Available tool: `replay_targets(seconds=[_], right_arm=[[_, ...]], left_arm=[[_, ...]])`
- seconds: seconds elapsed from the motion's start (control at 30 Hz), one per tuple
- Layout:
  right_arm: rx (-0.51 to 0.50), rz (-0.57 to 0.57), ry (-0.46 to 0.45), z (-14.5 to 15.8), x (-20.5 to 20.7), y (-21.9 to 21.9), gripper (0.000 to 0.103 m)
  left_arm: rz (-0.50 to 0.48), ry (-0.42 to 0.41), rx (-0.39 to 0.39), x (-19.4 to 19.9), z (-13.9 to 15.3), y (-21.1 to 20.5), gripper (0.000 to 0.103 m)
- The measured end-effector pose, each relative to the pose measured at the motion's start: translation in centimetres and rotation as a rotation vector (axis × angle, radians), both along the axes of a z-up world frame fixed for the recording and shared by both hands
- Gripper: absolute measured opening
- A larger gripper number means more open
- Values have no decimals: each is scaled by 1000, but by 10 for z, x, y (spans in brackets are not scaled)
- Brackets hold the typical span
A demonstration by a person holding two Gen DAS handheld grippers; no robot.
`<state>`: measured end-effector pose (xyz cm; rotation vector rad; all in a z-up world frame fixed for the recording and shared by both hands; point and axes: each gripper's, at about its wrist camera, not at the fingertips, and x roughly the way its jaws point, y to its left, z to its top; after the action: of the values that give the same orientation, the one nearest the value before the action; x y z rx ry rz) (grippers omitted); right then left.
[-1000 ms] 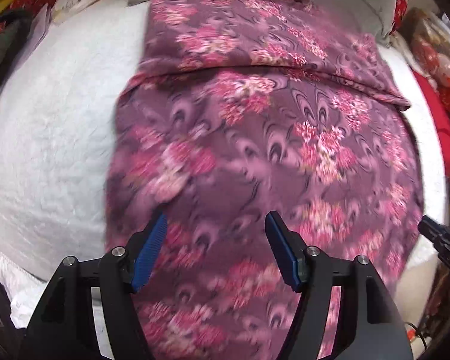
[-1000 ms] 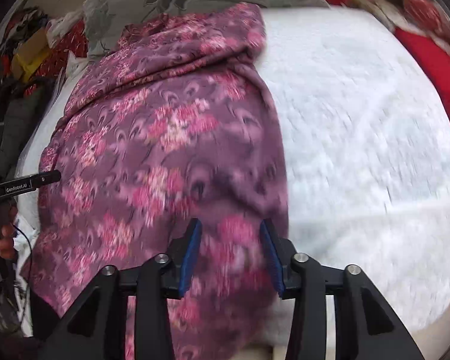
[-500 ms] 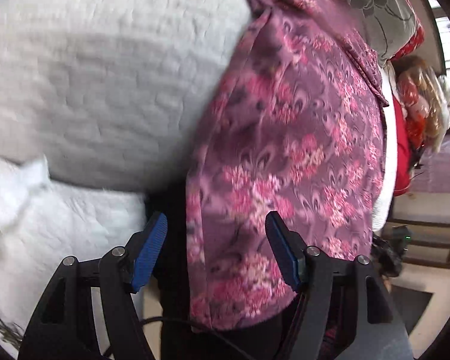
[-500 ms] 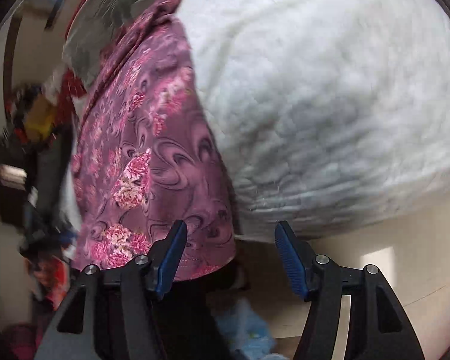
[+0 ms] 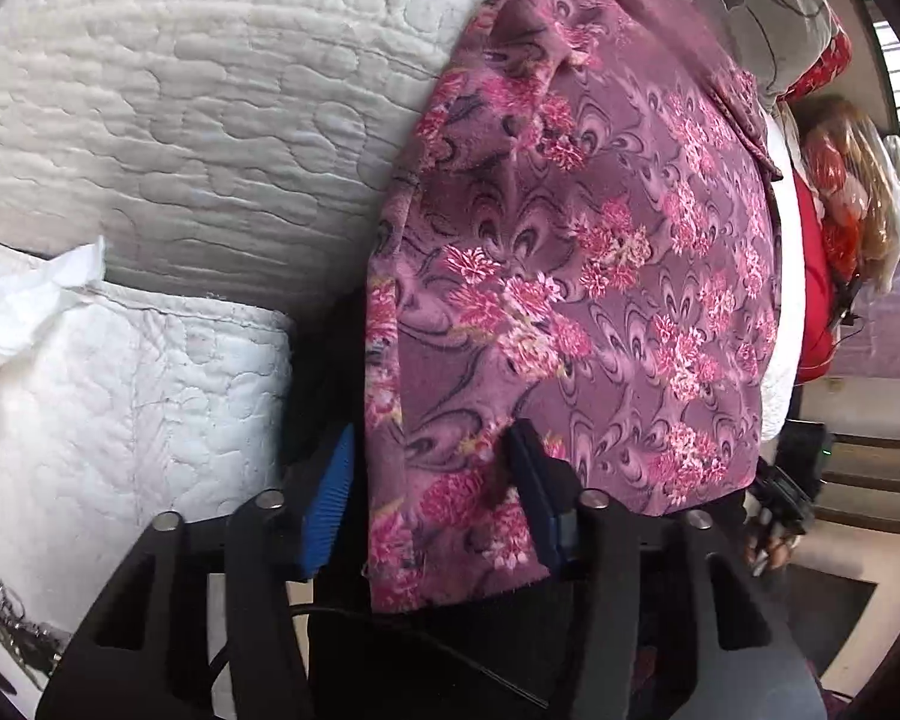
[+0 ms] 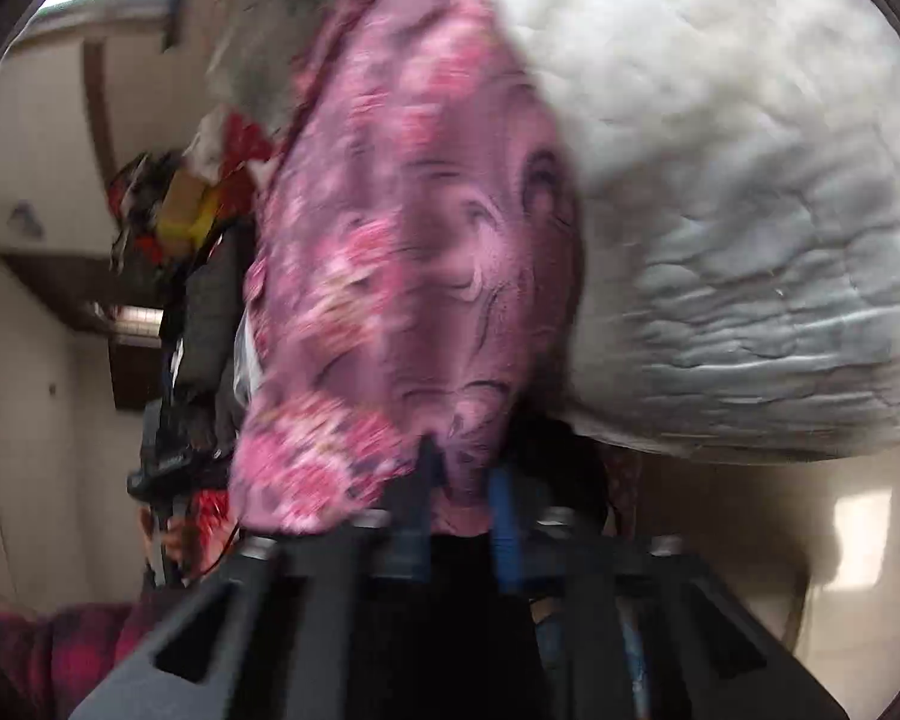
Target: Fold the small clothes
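As jaws close: both grippers (image 5: 429,480) on garment (image 5: 570,276)

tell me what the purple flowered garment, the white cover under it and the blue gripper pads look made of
Purple flowered garment: thin woven or knit cloth, matte, seemingly slightly brushed; it drapes limply and creases at its top edge.
White cover: quilted fabric, probably padded cotton or polyester; stitched wavy lines puff the surface.
Blue gripper pads: likely rubber or soft plastic; fine ribs show on the face, set in hard black plastic fingers.

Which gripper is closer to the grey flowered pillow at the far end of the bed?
Neither clearly: left gripper and right gripper both sit at the purple floral garment's near hem, opposite the grey pillow.
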<state>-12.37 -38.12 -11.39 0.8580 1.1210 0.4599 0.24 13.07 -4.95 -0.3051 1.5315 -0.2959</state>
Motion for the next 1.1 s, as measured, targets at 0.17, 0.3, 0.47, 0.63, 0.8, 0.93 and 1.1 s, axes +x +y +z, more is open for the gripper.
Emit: replay_targets(seconds=[0.17,0.3,0.47,0.63,0.8,0.93,1.1], right_arm=[[-30,3,-114,48,-8,4,8],[-1,-32,-210,86,-5,3,8],[57,-84,-282,111,2,0,8],[81,-118,-302,122,16,0,8],[96,-160,-323,127,34,-6,8],[105,-196,-345,133,52,-14,8],[93,-238,-372,142,87,-24,8]], left_arm=[[0,-10,-112,-2,21,5,4],[34,-31,-231,5,34,8,4],[73,-45,-297,17,40,4,4],[131,-58,-364,27,46,11,4],[178,-101,-412,48,57,19,4],[193,-133,-422,74,63,15,4],[217,-178,-425,119,70,7,4]])
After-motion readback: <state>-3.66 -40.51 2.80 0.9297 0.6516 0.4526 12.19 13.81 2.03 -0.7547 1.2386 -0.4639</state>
